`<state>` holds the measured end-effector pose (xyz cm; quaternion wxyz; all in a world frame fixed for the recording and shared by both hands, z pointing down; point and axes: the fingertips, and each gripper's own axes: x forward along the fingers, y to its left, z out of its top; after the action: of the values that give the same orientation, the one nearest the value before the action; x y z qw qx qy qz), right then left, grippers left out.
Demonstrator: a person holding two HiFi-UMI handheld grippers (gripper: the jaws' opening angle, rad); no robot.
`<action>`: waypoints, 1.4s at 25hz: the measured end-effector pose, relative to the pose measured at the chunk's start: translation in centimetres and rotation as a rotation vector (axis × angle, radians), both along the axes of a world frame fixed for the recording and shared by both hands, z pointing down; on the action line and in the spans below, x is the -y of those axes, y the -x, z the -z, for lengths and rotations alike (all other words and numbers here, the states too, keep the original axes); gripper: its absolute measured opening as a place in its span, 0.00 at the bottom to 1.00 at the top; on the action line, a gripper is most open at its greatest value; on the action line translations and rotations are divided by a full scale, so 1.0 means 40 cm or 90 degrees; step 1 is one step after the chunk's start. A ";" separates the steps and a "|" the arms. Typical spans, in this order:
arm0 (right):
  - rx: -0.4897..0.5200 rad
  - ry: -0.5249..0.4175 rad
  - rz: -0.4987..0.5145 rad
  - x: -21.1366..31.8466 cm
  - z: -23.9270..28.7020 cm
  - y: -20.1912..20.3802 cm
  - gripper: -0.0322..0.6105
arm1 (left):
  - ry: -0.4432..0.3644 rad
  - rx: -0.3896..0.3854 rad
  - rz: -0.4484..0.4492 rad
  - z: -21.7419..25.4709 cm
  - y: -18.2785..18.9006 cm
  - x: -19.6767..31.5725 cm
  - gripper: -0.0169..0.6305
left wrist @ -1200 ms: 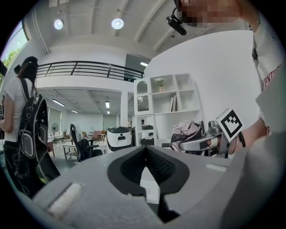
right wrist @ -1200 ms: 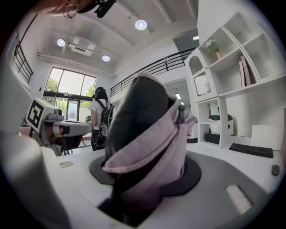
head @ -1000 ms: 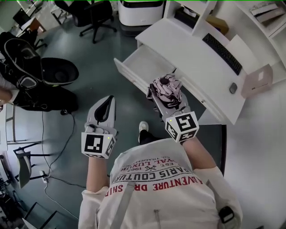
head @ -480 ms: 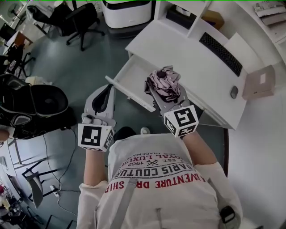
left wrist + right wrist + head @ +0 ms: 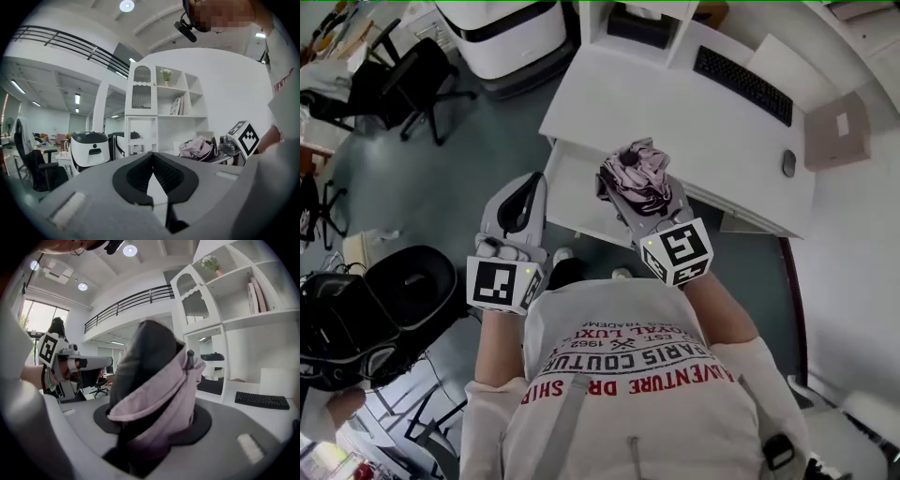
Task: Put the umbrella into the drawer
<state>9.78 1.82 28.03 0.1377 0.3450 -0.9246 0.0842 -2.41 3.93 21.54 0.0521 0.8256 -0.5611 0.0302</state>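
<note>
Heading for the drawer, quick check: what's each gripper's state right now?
Left gripper: closed, nothing between its jaws.
Right gripper: closed on the folded umbrella.

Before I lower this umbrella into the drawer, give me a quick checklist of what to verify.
1. Drawer pulled out of the desk: ok.
2. Right gripper closed firmly on the umbrella: ok.
3. Drawer floor bare: ok where visible; the part behind the umbrella is hidden.
4. Left gripper empty, fingers together, off to the drawer's left: ok.
5. Umbrella fully over the drawer opening rather than the desk edge: cannot tell; in the head view it overlaps both.
</note>
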 end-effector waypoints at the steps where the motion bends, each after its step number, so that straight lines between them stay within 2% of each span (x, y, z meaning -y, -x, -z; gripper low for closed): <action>1: -0.006 0.006 -0.003 0.017 -0.016 0.014 0.39 | 0.000 -0.003 -0.017 -0.011 0.010 0.028 0.04; 5: -0.036 0.041 -0.013 0.075 -0.109 0.064 0.39 | 0.005 -0.020 -0.092 -0.075 0.032 0.121 0.04; 9: -0.079 0.107 -0.012 0.097 -0.257 0.105 0.39 | 0.036 -0.045 -0.144 -0.181 0.054 0.181 0.04; 15: -0.233 0.219 0.048 0.097 -0.551 0.155 0.40 | 0.082 -0.056 -0.186 -0.330 0.077 0.233 0.04; 18: -0.290 0.274 0.072 0.079 -0.701 0.163 0.40 | 0.095 -0.063 -0.190 -0.387 0.088 0.250 0.04; 25: -0.348 0.418 0.084 0.086 -0.952 0.159 0.41 | 0.145 -0.071 -0.164 -0.510 0.131 0.260 0.04; 31: -0.392 0.441 0.085 0.125 -1.080 0.184 0.41 | 0.164 -0.075 -0.148 -0.591 0.159 0.267 0.04; 35: -0.394 0.461 0.095 0.126 -1.144 0.204 0.42 | 0.181 -0.075 -0.141 -0.640 0.171 0.278 0.04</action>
<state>1.61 -3.21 73.78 0.5233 0.2166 -0.7736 0.2842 -9.23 -7.20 47.14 0.1971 0.8669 -0.4530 0.0661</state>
